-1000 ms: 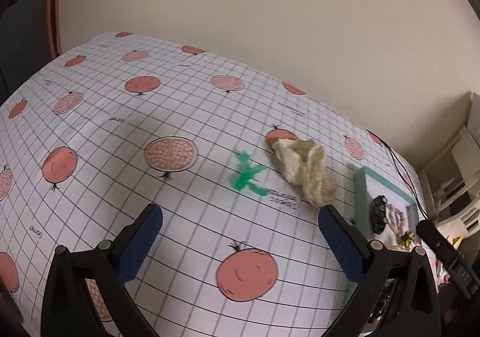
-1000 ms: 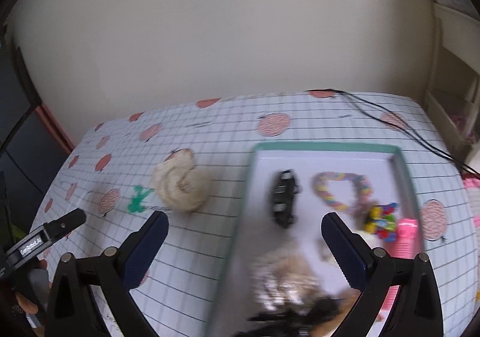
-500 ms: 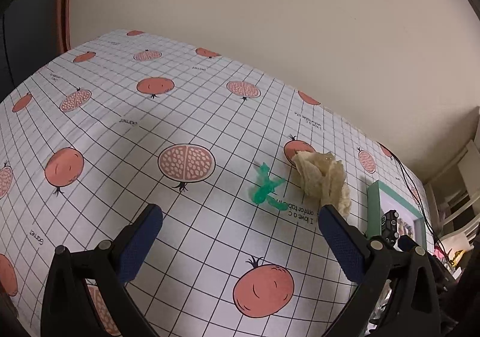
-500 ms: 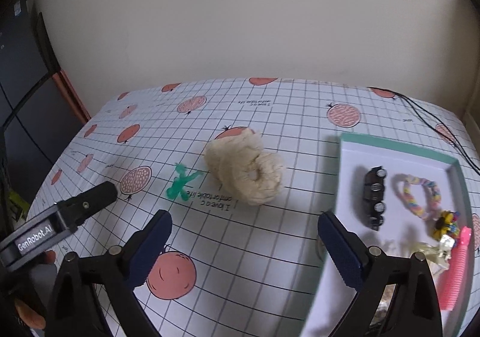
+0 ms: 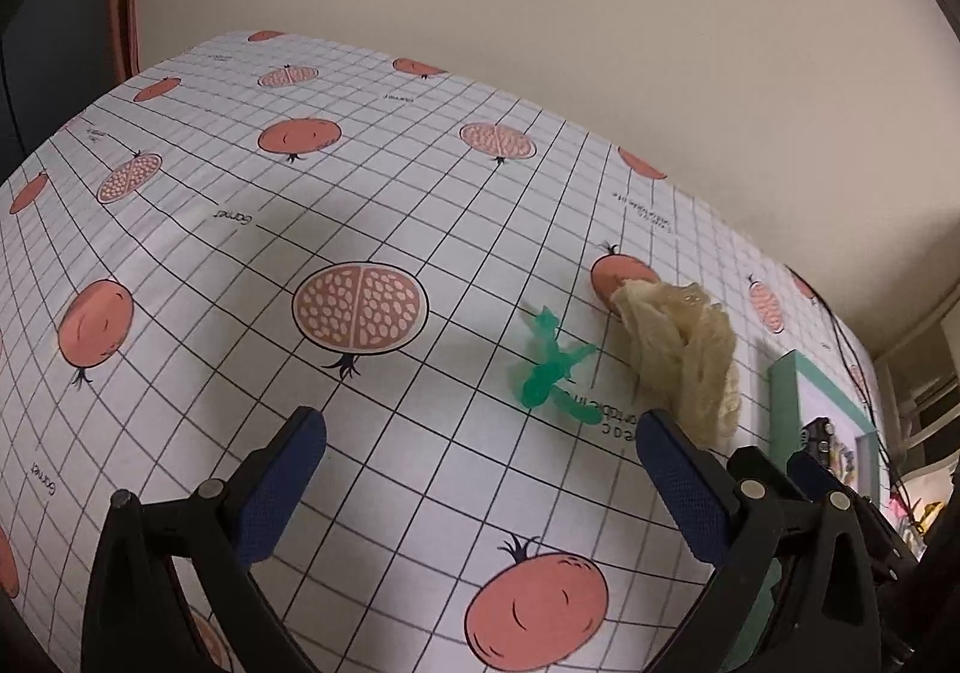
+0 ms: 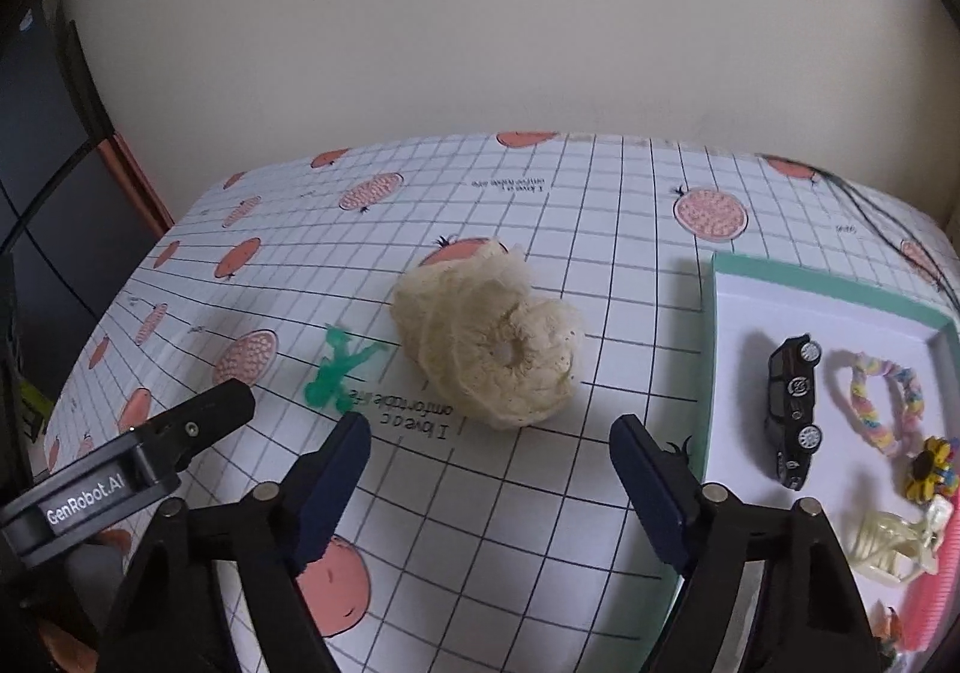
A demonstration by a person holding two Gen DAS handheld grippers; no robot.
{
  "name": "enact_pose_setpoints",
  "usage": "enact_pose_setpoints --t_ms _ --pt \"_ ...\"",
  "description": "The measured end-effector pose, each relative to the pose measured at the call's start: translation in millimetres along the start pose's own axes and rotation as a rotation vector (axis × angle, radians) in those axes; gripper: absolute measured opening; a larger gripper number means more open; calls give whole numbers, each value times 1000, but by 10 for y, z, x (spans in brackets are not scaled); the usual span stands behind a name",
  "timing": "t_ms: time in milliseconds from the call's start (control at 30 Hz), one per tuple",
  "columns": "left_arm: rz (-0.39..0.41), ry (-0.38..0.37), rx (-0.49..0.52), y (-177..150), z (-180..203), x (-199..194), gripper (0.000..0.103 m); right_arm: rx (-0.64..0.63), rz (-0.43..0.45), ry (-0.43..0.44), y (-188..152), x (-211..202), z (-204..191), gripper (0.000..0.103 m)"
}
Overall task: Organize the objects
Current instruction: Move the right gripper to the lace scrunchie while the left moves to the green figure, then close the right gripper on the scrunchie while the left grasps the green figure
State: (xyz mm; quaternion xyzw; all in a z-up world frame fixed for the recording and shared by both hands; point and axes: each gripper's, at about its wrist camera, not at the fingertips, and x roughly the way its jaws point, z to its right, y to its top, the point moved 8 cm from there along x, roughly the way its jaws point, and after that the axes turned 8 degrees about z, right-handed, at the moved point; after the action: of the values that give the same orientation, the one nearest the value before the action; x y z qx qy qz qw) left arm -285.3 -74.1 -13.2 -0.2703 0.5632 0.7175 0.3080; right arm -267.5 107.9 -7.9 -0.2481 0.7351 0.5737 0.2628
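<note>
My right gripper sat wide open and empty, cream scrunchie mid-frame just past its tips. Left gripper was wide open and empty too, green toy figure just ahead at center.

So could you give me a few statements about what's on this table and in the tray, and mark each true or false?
1. The cream scrunchie lies on the tablecloth, outside the tray. True.
2. The green toy figure sits in the tray. False: it lies on the cloth beside the scrunchie.
3. The black toy car is in the tray. True.
4. The right gripper clamps the scrunchie. False: its fingers are apart, holding nothing.
</note>
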Motion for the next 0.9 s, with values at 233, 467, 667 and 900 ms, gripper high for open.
enact_pose_setpoints --t_ms 233,467,667,900 --pt "-37 -8 14 -42 39 202 94 16 -15 9 -38 180 38 80" --pt "-37 -22 12 1 71 367 84 -45 -26 7 -80 319 -66 74" --pt "-36 -35 18 8 120 448 82 -55 -28 -12 -66 405 -51 65" --pt "-42 -41 36 -7 195 480 67 -33 -30 -15 -42 455 -28 59"
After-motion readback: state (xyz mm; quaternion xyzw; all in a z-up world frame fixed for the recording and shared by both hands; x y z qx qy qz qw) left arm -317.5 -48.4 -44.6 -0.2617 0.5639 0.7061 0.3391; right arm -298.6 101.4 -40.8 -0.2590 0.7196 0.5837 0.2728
